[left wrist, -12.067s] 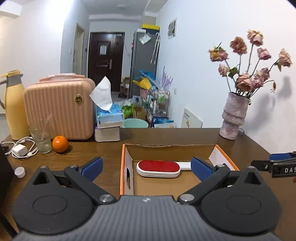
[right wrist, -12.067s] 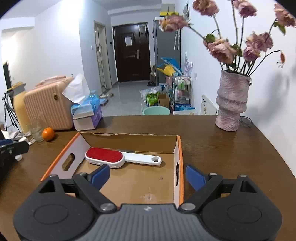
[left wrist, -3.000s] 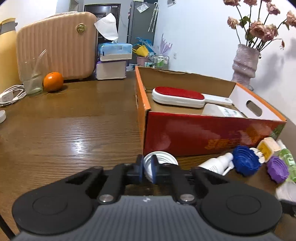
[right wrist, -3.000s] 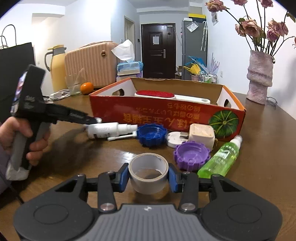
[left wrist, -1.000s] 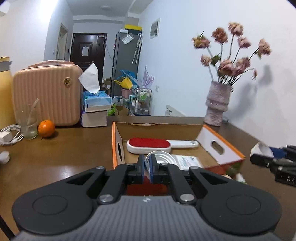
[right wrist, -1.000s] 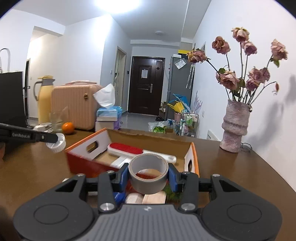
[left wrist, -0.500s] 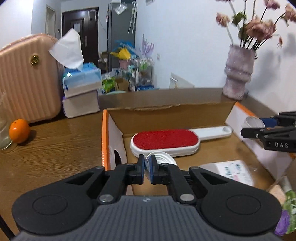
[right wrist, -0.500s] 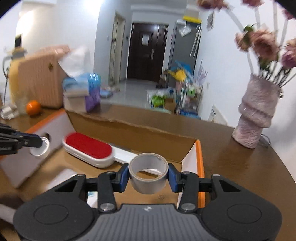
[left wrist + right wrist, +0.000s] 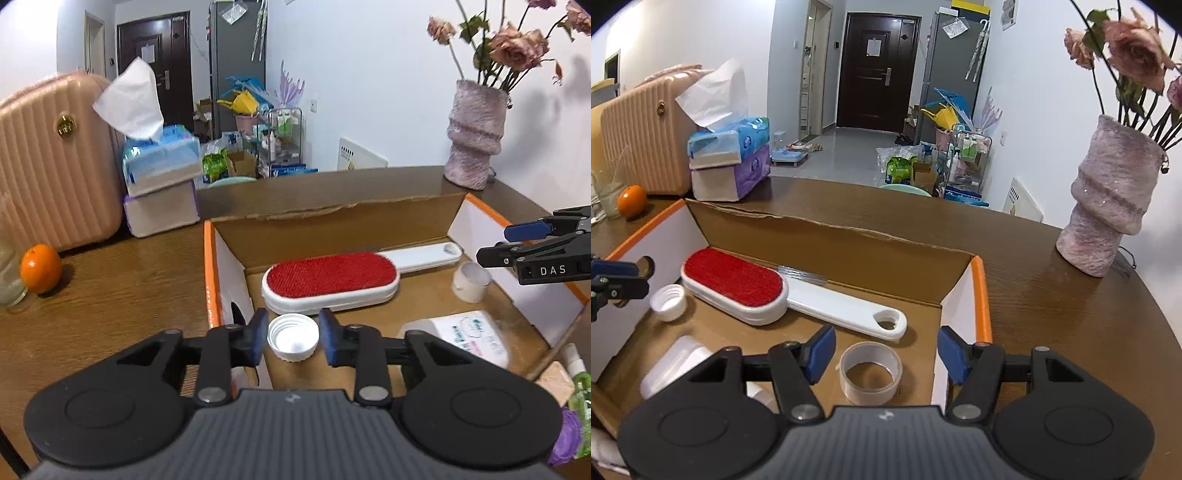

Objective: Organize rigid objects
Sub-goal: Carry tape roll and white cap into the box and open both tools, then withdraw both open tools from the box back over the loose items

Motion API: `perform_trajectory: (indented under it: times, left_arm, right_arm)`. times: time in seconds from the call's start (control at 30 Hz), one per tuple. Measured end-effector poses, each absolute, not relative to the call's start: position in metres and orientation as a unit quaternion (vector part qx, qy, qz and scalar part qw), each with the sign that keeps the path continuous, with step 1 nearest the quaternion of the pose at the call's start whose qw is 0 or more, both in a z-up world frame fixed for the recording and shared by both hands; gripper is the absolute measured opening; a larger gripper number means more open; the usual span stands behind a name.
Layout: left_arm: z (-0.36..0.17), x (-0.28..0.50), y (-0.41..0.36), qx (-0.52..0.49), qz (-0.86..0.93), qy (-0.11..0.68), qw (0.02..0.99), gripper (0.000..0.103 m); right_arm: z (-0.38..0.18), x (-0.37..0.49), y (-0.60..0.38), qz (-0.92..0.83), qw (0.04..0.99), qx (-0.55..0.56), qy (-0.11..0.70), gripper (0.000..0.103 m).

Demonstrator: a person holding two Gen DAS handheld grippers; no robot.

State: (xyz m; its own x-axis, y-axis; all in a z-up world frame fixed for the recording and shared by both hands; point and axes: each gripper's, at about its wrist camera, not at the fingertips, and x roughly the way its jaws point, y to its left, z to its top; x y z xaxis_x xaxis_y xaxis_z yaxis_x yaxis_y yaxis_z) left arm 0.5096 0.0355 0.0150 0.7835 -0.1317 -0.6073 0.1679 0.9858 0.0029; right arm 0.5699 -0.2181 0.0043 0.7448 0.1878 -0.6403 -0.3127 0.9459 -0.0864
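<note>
Cap point(image 9: 293, 336) and tape roll point(image 9: 870, 372) lie released in box point(image 9: 332, 225) between just-opened left gripper point(image 9: 293, 338) and right gripper point(image 9: 886, 354) fingers; bottles, lids outside remain.

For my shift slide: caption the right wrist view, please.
Right tool, jaws just opened, over a clear tape roll lying in the orange-edged cardboard box beside the red-faced white lint brush.

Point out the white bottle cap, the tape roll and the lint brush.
white bottle cap point(image 9: 293, 336), left wrist view, its open inside.
tape roll point(image 9: 870, 373), right wrist view, near wall.
lint brush point(image 9: 733, 277), right wrist view, red pad.
</note>
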Motion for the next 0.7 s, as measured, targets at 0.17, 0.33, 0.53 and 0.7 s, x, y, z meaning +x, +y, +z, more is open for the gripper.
perform_trajectory:
  times: [0.17,0.33,0.53,0.7]
  left_arm:
    - [0.046,0.477,0.035,0.023,-0.078,0.295,0.952,0.043]
    - [0.073,0.435,0.034,0.016,-0.074,0.271,0.960,0.054]
    - [0.097,0.381,0.033,0.011,-0.063,0.230,0.971,0.066]
    - [0.100,0.337,0.033,0.001,-0.047,0.172,0.984,0.089]
  right_arm:
    - [0.032,0.543,-0.224,0.138,0.936,-0.088,0.312,0.061]
    - [0.059,0.500,-0.227,0.150,0.941,-0.092,0.288,0.063]
    - [0.086,0.445,-0.235,0.165,0.953,-0.085,0.238,0.069]
    - [0.096,0.402,-0.244,0.160,0.969,-0.064,0.175,0.092]
